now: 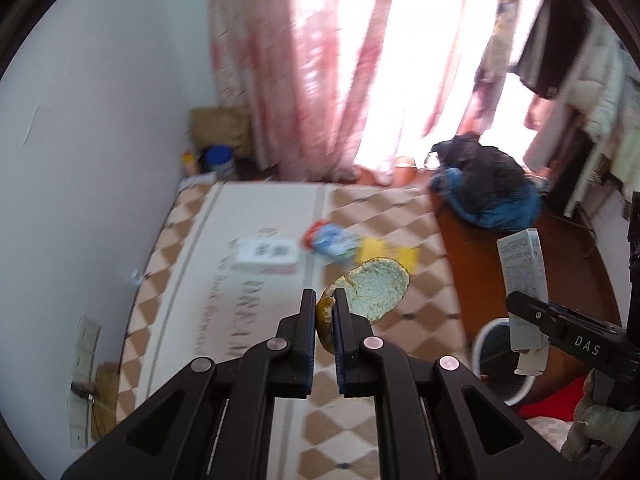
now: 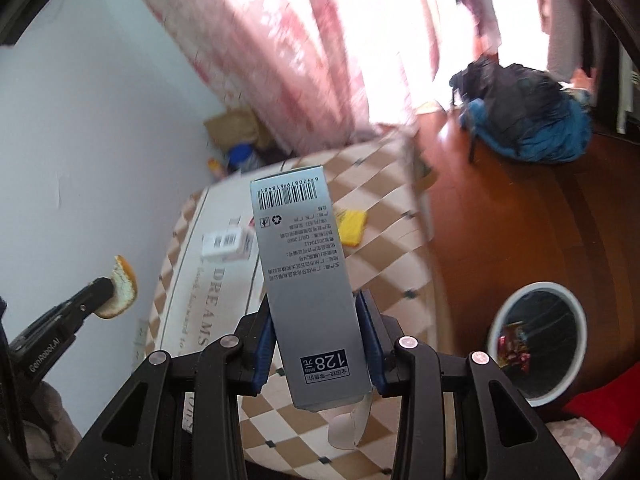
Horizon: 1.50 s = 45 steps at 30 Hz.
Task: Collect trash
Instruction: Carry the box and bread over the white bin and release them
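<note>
Above the checkered mattress [image 1: 384,216], the left gripper [image 1: 323,304] is pinching an orange peel [image 1: 372,292] while the right gripper [image 2: 316,320] is clamping a grey carton [image 2: 308,280]; beside the mattress's right edge, a white-rimmed bin [image 2: 536,340] is sitting on the floor.

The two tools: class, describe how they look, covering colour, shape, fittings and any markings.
Both the left tool and the right tool are matte black with angular linkage arms, round silver rivets and blue pads inside the fingers. White lettering reads "DAS" on the right one and "GenRobot.AI" on the left one.
</note>
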Available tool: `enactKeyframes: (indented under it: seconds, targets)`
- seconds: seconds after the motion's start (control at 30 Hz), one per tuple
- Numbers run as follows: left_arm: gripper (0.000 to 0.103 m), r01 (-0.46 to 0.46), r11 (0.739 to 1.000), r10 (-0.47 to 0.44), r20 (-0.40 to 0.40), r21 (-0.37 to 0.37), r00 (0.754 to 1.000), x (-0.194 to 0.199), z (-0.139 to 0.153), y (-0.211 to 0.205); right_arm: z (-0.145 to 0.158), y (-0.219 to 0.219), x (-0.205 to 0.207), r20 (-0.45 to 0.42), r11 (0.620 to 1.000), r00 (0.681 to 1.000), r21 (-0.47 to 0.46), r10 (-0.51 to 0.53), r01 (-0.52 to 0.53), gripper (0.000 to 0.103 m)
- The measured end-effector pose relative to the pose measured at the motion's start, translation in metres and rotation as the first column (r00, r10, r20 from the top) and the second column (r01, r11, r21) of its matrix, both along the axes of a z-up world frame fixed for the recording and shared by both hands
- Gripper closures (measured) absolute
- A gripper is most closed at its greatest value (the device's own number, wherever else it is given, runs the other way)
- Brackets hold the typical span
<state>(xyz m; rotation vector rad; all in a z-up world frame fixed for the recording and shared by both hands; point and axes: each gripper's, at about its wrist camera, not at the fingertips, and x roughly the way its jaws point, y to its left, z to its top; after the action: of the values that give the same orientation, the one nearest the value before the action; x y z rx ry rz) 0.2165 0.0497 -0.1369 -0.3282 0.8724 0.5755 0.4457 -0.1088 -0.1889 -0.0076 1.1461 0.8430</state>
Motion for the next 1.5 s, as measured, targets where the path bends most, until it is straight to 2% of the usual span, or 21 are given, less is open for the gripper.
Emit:
enactKeyframes:
  seconds: [0.13, 0.23, 0.33, 0.47, 0.57, 0.73, 0.93, 1.07, 1.2, 1.27, 1.3, 1.37, 1.4, 1.43, 1.5]
  targets:
    - [0.098, 0.098, 0.995, -0.098, 0.036, 0.003, 0.995, 0.036, 0.015, -0.047, 0.024, -0.062, 0.019, 0.030, 0.996, 0.996, 0.028, -0.087, 0.086, 0.063]
    - [0.098, 0.177, 0.984, -0.176, 0.046, -0.013, 0.983, 0.068, 0.016, -0.085, 0.033, -0.118, 0.037, 0.048, 0.985, 0.984, 0.031, -0.170, 0.169, 0.063]
    - [0.098, 0.265, 0.964, -0.263, 0.041, -0.038, 0.964, 0.106, 0.006, -0.129, 0.028, -0.163, 0.054, 0.050, 0.971, 0.970, 0.015, -0.239, 0.239, 0.063]
    - [0.098, 0.358, 0.930, -0.358, 0.010, -0.087, 0.934, 0.155, -0.022, -0.182, 0.001, -0.220, 0.078, 0.013, 0.945, 0.945, -0.027, -0.326, 0.326, 0.063]
    - [0.098, 0.403, 0.906, -0.409, -0.028, -0.128, 0.912, 0.185, -0.048, -0.214, -0.035, -0.255, 0.100, -0.038, 0.923, 0.924, -0.072, -0.382, 0.378, 0.063]
    - [0.098, 0.442, 0.872, -0.473, -0.128, -0.212, 0.872, 0.234, -0.116, -0.252, -0.113, -0.300, 0.125, -0.147, 0.887, 0.877, -0.151, -0.457, 0.436, 0.063]
    - [0.097, 0.430, 0.851, -0.507, -0.258, -0.302, 0.823, 0.276, -0.196, -0.271, -0.217, -0.325, 0.151, -0.282, 0.861, 0.816, -0.239, -0.504, 0.449, 0.064]
    - [0.096, 0.431, 0.840, -0.527, -0.311, -0.328, 0.791, 0.291, -0.233, -0.283, -0.271, -0.328, 0.166, -0.308, 0.853, 0.802, -0.295, -0.511, 0.431, 0.064]
    - [0.093, 0.426, 0.841, -0.533, -0.378, -0.333, 0.757, 0.298, -0.260, -0.295, -0.306, -0.327, 0.175, -0.315, 0.846, 0.797, -0.333, -0.516, 0.416, 0.063]
    - [0.092, 0.426, 0.843, -0.532, -0.391, -0.329, 0.751, 0.301, -0.269, -0.296, -0.317, -0.325, 0.179, -0.308, 0.844, 0.802, -0.357, -0.512, 0.401, 0.063]
    - [0.087, 0.425, 0.845, -0.530, -0.400, -0.325, 0.747, 0.302, -0.271, -0.296, -0.322, -0.325, 0.181, -0.302, 0.841, 0.804, -0.369, -0.512, 0.396, 0.063]
    - [0.063, 0.421, 0.851, -0.522, -0.409, -0.314, 0.748, 0.304, -0.275, -0.297, -0.327, -0.325, 0.185, -0.304, 0.841, 0.807, -0.379, -0.506, 0.385, 0.062]
    - [0.035, 0.416, 0.857, -0.512, -0.414, -0.304, 0.753, 0.304, -0.275, -0.296, -0.328, -0.324, 0.186, -0.297, 0.837, 0.809, -0.390, -0.508, 0.382, 0.060]
    - [0.022, 0.411, 0.864, -0.501, -0.420, -0.290, 0.757, 0.306, -0.276, -0.294, -0.328, -0.324, 0.186, -0.293, 0.835, 0.809, -0.397, -0.509, 0.382, 0.049]
    - [0.022, 0.401, 0.876, -0.482, -0.426, -0.269, 0.766, 0.305, -0.276, -0.291, -0.326, -0.324, 0.186, -0.283, 0.827, 0.806, -0.403, -0.520, 0.391, 0.034]
